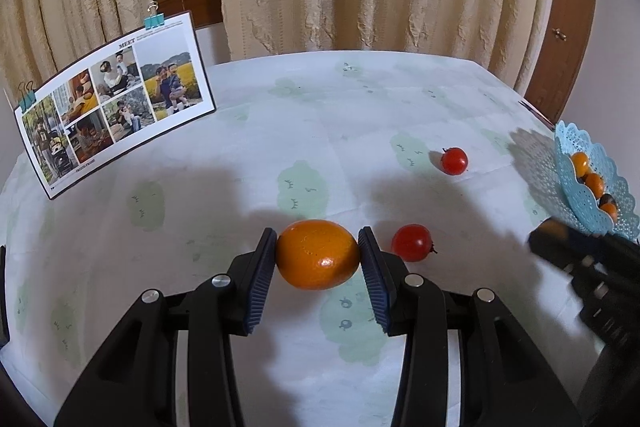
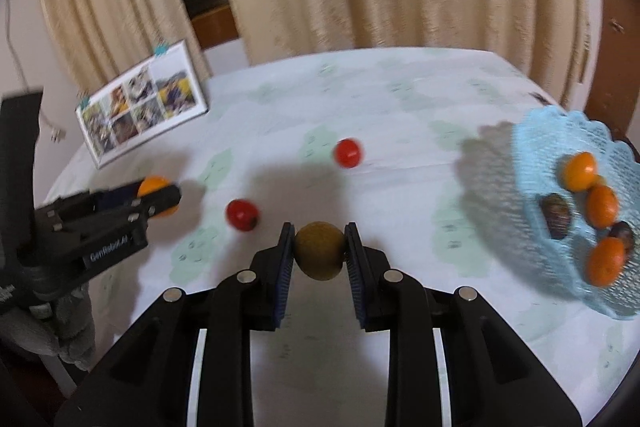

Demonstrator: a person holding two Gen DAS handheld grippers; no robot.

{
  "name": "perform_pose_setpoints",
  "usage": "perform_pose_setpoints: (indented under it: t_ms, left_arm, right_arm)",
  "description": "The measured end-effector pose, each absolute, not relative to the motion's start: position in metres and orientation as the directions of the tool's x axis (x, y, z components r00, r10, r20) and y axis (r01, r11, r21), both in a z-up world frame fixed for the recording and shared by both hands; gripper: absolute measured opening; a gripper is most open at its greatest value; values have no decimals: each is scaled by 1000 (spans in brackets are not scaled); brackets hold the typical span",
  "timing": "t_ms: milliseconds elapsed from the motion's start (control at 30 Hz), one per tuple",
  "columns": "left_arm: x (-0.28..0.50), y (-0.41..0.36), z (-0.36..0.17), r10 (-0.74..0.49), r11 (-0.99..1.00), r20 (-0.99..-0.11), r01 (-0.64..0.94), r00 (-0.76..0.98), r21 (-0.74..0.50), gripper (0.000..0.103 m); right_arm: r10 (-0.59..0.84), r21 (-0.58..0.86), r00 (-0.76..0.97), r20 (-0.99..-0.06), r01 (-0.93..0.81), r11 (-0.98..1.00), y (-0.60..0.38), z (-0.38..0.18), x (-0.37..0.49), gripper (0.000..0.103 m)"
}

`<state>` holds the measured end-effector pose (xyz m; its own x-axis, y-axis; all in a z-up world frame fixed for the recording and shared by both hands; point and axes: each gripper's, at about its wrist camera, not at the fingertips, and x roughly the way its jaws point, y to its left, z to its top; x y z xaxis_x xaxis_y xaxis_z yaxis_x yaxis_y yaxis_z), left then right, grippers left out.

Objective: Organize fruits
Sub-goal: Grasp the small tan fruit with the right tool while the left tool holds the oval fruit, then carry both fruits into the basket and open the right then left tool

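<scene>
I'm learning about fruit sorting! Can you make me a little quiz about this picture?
1. True or false: the left gripper holds an orange.
2. How many red tomatoes lie on the tablecloth? A) one B) two C) four
3. Fill in: the right gripper holds a brown ____.

Key:
1. True.
2. B: one near tomato, one far tomato.
3. Round fruit; the blue basket already holds others.

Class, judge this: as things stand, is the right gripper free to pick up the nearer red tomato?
Probably not yet. The right gripper is shut on a brown fruit, so its jaws are occupied. The nearer tomato lies unobstructed on the tablecloth.
</scene>
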<state>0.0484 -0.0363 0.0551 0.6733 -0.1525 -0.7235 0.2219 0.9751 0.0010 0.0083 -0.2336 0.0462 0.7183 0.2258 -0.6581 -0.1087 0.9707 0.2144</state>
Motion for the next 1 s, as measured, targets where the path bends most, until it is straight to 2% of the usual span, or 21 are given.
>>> perform_pose_setpoints:
  t_ms: [433,1000]
  left_arm:
    - [43,-55,60,-168,966,-716,259,677,18,43]
    - [34,-111,71,-212,938,-710,343,671,45,43]
  right_arm:
    - [91,272,800,-592,92,958,-327,66,-22,26]
    - [-31,327,815,-579,267,907,-410,52,-56,26]
